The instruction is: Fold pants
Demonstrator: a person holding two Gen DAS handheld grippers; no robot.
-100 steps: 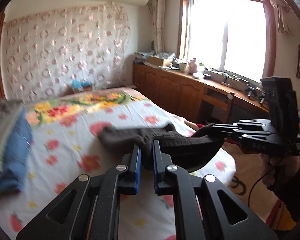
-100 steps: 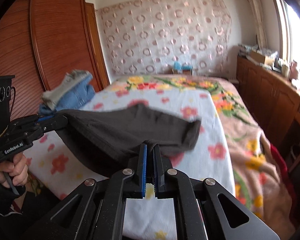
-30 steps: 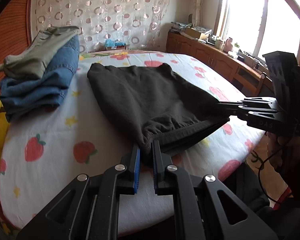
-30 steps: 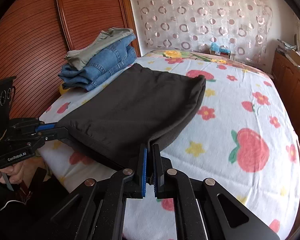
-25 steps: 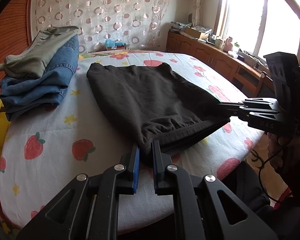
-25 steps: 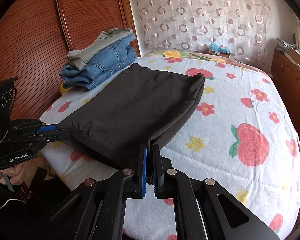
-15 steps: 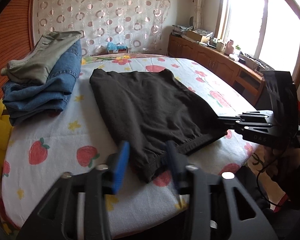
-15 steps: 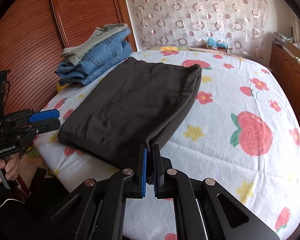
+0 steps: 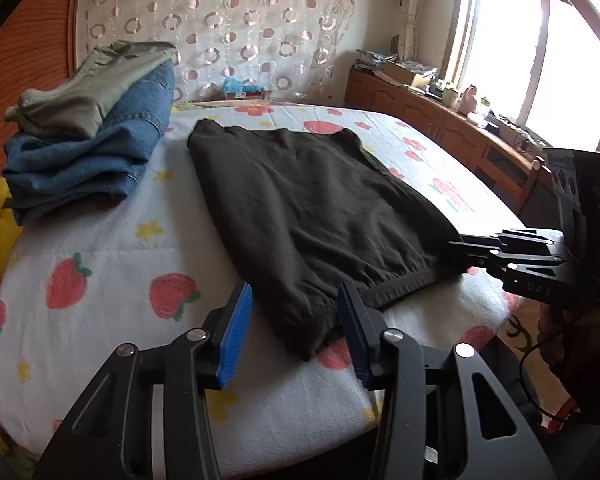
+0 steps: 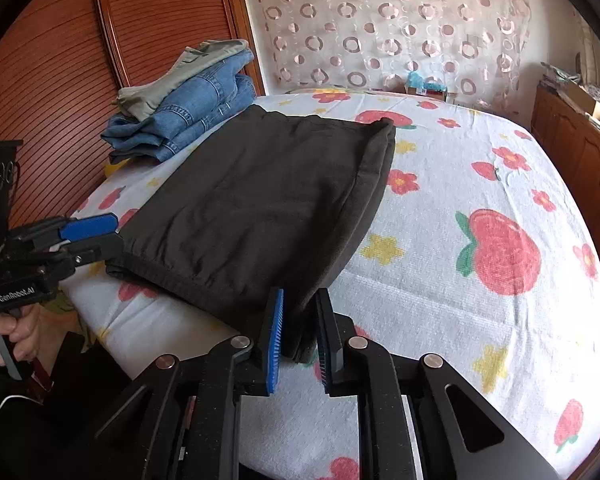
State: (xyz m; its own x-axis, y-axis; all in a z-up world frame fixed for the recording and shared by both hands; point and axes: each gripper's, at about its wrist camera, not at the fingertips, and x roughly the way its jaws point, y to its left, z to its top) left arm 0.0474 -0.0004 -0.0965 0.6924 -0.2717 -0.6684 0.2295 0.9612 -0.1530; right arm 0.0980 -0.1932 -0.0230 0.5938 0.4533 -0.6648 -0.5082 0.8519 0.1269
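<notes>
The dark brown pants (image 9: 300,208) lie folded flat on the fruit-print bed sheet (image 9: 100,264), with their hem edge toward me; they also show in the right wrist view (image 10: 260,200). My left gripper (image 9: 296,320) is open, its blue pads on either side of the near left corner, not gripping. My right gripper (image 10: 298,320) is open, its jaws slightly apart around the near right corner. From the left wrist view the right gripper (image 9: 464,242) shows at the pants' right corner. From the right wrist view the left gripper (image 10: 96,236) is open at the left corner.
A stack of folded blue jeans (image 9: 96,152) with olive pants (image 9: 96,92) on top sits at the bed's left side, also in the right wrist view (image 10: 188,108). A wooden wardrobe (image 10: 60,80) stands at the left. A wooden cabinet (image 9: 440,128) runs under the window at the right.
The pants were carried in the air and laid flat on the bed. Both grippers, shut on the near corners a second ago, have opened and let go; the left opened first.
</notes>
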